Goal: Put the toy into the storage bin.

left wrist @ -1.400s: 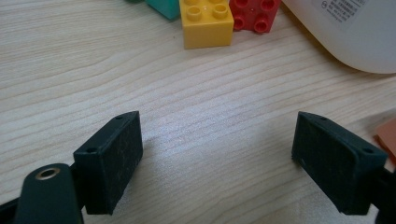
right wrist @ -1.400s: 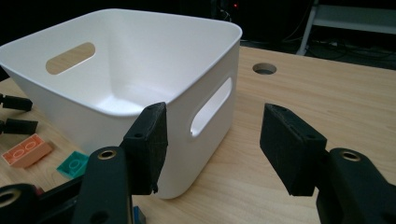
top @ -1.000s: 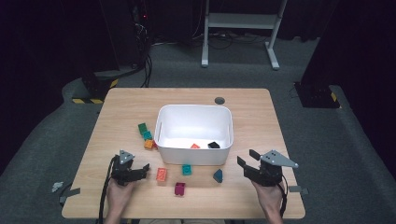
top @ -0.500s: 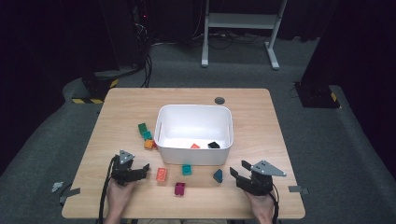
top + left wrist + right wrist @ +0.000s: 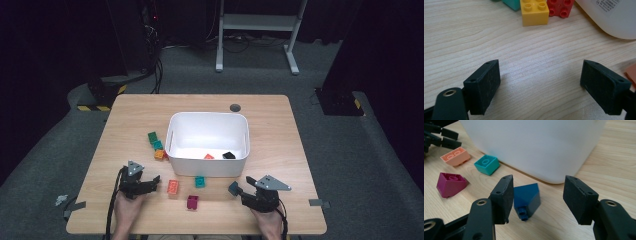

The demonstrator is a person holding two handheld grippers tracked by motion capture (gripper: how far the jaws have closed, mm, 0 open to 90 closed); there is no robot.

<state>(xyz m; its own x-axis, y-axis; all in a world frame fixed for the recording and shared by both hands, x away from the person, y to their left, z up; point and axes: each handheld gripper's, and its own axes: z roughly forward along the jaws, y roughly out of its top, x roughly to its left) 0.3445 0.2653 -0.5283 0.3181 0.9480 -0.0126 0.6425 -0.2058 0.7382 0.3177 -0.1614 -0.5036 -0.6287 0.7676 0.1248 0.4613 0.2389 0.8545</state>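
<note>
The dark blue sloped brick [image 5: 526,198] lies on its side on the desk [image 5: 280,125], just in front of the near right corner of the white plastic bin [image 5: 208,120], with one stud pointing toward the camera in the right gripper view. It sits between the spread fingers [image 5: 503,198] of the right gripper [image 5: 240,189], close against the left one and well clear of the right one.

The likely trouble is this off-centre position: if the fingers close from here, the left one would meet the brick first and could push or twist it sideways, and the sloped face gives a poor flat to press on, so the brick could squirt out or tip. The bin wall just beyond also leaves little room to reach further forward.

The right hand [image 5: 265,220] holds its gripper low, pointing left and away. The left gripper [image 5: 142,182] rests near the desk's left front, its fingers wide apart over bare wood, grasping nothing, with a yellow brick [image 5: 534,11] and a red brick [image 5: 560,7] beyond them.
</note>
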